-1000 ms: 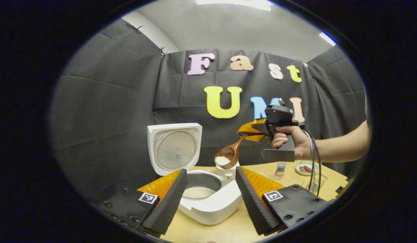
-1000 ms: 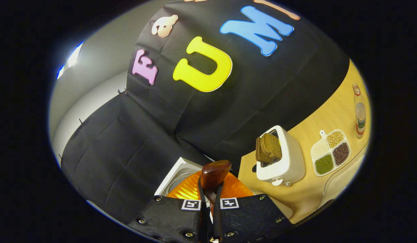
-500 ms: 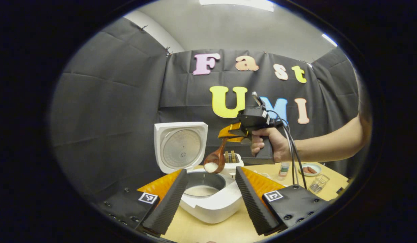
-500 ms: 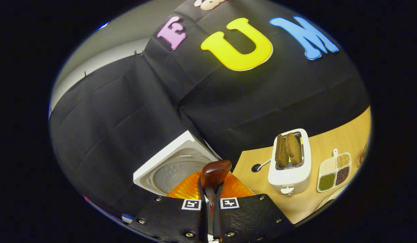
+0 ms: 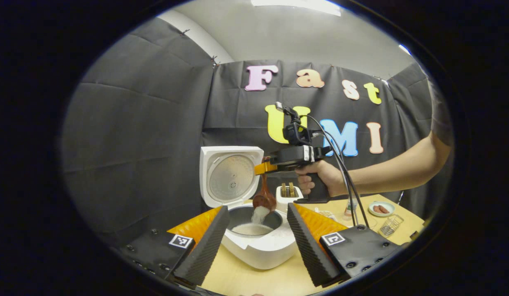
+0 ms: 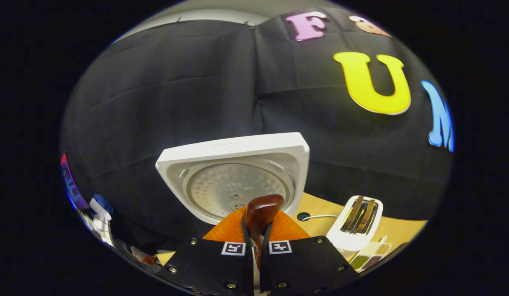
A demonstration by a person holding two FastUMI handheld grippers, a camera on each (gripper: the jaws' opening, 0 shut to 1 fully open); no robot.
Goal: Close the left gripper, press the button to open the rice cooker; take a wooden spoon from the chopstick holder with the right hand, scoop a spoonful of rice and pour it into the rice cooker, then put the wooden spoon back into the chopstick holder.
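1. In the left gripper view, the left gripper (image 5: 257, 242) is hanging low over the wooden surface (image 5: 254, 283), its jaws standing wide apart with nothing between them; the ribbed black fingers (image 5: 205, 246) are backed with orange
2. Just beyond those fingers the white rice cooker (image 5: 258, 250) is sitting open, its round pot (image 5: 251, 224) holding a shallow layer of white rice (image 5: 251, 229)
3. Above the pot the wooden spoon (image 5: 264, 197) is hanging bowl-down, glossy and dark brown, and rice is spilling from it into the pot
4. The right gripper (image 5: 266, 167) is gripping the spoon's handle, a hand (image 5: 320, 181) wrapped round its black grip; in the right gripper view, the right gripper's (image 6: 257, 246) jaws are nearly shut, pinching the spoon (image 6: 260, 213) between them
5. Behind the pot the cooker's square lid (image 5: 228, 174) is standing upright, its inner metal disc facing forward
6. Farther back a white toaster (image 5: 288, 196) is holding two brown slices in its slots
7. Farther right, a small dish (image 5: 381, 208) is carrying reddish pieces, near a wire basket (image 5: 391, 225); a divided tray (image 6: 371, 255) of grains is lying beside the toaster in the right gripper view
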